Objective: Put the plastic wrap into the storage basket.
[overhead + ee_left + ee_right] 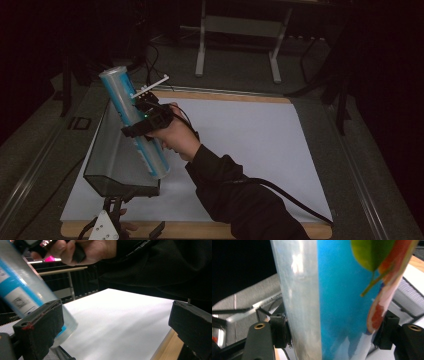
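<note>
From the high view we note the right gripper [145,122] clamped across a tall blue-and-clear roll [134,121], tilted, its lower end over the near right corner of a dark mesh tray [107,165] at the left edge of the white sheet [260,145]. The right gripper view adds the label: a green leaf and citrus slices on blue, both jaws pressed against the roll's sides. The left gripper [107,225] sits at the table's near edge; its own view shows jaws spread wide with nothing between them, and the roll's end cap just behind its left jaw.
</note>
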`<action>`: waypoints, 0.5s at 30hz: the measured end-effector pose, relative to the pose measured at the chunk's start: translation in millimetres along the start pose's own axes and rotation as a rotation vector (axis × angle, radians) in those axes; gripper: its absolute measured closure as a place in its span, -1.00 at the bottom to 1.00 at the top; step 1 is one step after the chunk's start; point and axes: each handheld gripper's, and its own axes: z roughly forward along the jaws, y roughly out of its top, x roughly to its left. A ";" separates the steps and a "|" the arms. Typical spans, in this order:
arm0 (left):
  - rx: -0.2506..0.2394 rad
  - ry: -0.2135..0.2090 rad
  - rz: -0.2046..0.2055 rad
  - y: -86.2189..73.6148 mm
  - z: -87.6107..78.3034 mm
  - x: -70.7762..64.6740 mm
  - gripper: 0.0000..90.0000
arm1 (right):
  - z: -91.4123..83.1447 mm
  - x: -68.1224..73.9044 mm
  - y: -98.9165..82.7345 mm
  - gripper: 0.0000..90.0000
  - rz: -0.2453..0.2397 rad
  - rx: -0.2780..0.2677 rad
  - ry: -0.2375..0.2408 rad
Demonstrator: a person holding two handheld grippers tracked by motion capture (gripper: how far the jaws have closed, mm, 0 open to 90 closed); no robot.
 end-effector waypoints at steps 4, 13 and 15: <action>0.001 -0.007 -0.003 -0.2 -0.1 0.0 -0.98 | 12.7 4.6 1.1 -0.30 0.015 -0.013 0.012; 0.000 -0.018 0.000 -1.0 0.7 0.5 -0.98 | 35.1 -5.9 -6.1 -0.30 0.083 -0.059 -0.031; 0.001 -0.017 -0.001 -1.0 0.6 0.8 -0.98 | 41.2 -12.2 -10.2 -0.30 0.129 -0.060 -0.016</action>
